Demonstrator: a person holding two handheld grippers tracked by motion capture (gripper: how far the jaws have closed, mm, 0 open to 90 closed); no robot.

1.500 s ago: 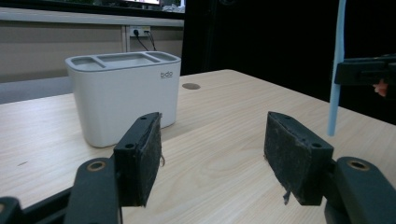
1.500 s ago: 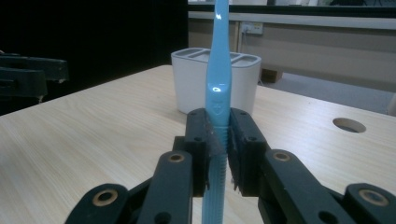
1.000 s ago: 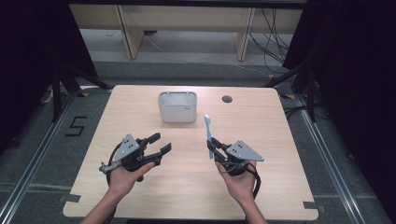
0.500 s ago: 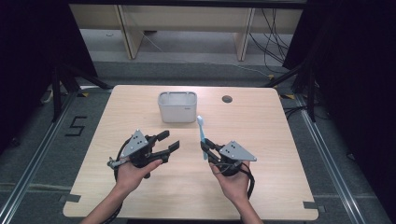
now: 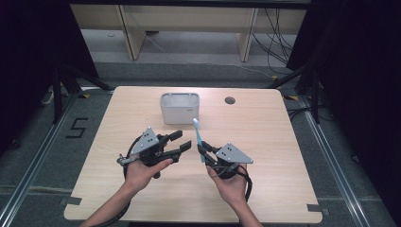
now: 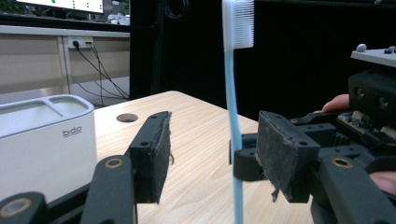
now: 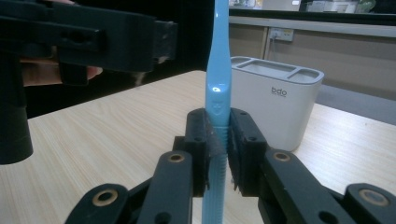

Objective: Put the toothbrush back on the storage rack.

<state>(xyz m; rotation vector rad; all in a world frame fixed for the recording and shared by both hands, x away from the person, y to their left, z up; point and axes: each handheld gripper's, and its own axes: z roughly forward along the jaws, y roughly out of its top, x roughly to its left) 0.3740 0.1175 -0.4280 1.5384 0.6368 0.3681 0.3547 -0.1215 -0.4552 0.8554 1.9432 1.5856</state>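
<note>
The right gripper point(image 5: 202, 150) is clamping a light blue toothbrush point(image 5: 198, 137) by the lower part of its handle, both pads pressing on the plastic in the right gripper view point(image 7: 218, 140). The toothbrush is standing upright above the wooden table point(image 5: 274, 142), white bristle head on top point(image 6: 238, 23), in front of the white toothbrush holder point(image 5: 179, 108), which is sitting near the far edge of the table.

The left gripper point(image 5: 182, 141) is hovering just beside the toothbrush, jaws apart and just now closing in. In the left gripper view the handle point(image 6: 232, 121) is standing between the two pads point(image 6: 156, 158), nearer the right-hand one; no pad is touching it.

The holder's compartments are showing open at the top point(image 7: 275, 70). A small round hole point(image 5: 230, 100) is lying in the tabletop to the right of the holder.
</note>
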